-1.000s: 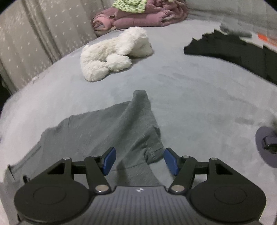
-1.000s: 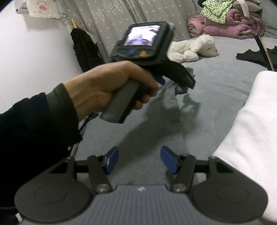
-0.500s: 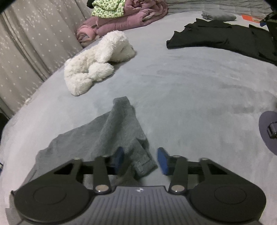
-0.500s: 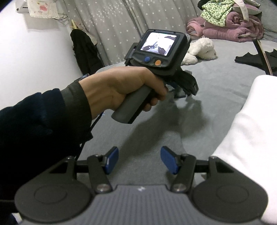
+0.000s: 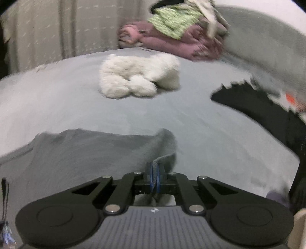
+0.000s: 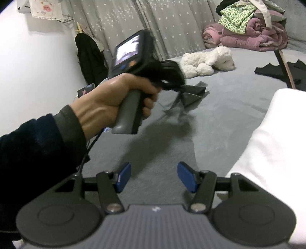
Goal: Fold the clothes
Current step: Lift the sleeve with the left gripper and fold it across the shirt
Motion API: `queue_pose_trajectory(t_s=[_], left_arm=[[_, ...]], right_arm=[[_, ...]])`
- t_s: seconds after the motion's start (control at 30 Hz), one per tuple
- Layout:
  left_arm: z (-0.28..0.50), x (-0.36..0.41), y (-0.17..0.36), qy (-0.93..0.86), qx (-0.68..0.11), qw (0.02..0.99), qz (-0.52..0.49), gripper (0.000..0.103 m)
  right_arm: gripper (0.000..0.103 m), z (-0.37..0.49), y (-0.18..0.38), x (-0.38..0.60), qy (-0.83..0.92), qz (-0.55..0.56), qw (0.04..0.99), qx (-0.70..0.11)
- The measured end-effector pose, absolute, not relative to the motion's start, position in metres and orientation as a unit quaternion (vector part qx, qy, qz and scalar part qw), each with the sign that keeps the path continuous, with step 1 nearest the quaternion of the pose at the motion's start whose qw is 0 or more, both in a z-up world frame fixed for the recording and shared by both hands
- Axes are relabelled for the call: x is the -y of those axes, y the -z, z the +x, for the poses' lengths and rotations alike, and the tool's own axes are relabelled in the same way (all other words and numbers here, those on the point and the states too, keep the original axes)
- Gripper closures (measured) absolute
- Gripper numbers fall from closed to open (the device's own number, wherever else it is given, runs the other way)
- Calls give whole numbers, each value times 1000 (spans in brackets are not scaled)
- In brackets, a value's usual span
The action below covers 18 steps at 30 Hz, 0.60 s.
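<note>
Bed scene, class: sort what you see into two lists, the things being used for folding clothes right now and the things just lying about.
In use:
- grey garment
- left gripper, shut on the garment's edge
- right gripper, open, holding nothing

Lying about:
- white plush toy
- pink quilt with a green patterned cloth on it
- black garment
- white cloth
</note>
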<state>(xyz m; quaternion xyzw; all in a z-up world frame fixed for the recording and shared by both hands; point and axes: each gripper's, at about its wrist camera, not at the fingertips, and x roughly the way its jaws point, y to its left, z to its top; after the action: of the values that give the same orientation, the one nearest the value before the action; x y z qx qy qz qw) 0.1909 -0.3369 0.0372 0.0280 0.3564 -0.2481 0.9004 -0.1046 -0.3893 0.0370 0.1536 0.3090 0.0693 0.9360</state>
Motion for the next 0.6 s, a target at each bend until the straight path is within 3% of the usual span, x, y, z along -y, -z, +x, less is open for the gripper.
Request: queue_pose_trajectory(t_s=[0.3, 0.6], left_arm=[[199, 255, -32, 231, -368, 893, -112, 100], [202, 200, 0, 201, -394, 881, -167, 100]], right_arm=[[46, -105, -42, 385, -51, 159, 941, -295], [38, -99, -49, 375, -34, 128, 949, -286]])
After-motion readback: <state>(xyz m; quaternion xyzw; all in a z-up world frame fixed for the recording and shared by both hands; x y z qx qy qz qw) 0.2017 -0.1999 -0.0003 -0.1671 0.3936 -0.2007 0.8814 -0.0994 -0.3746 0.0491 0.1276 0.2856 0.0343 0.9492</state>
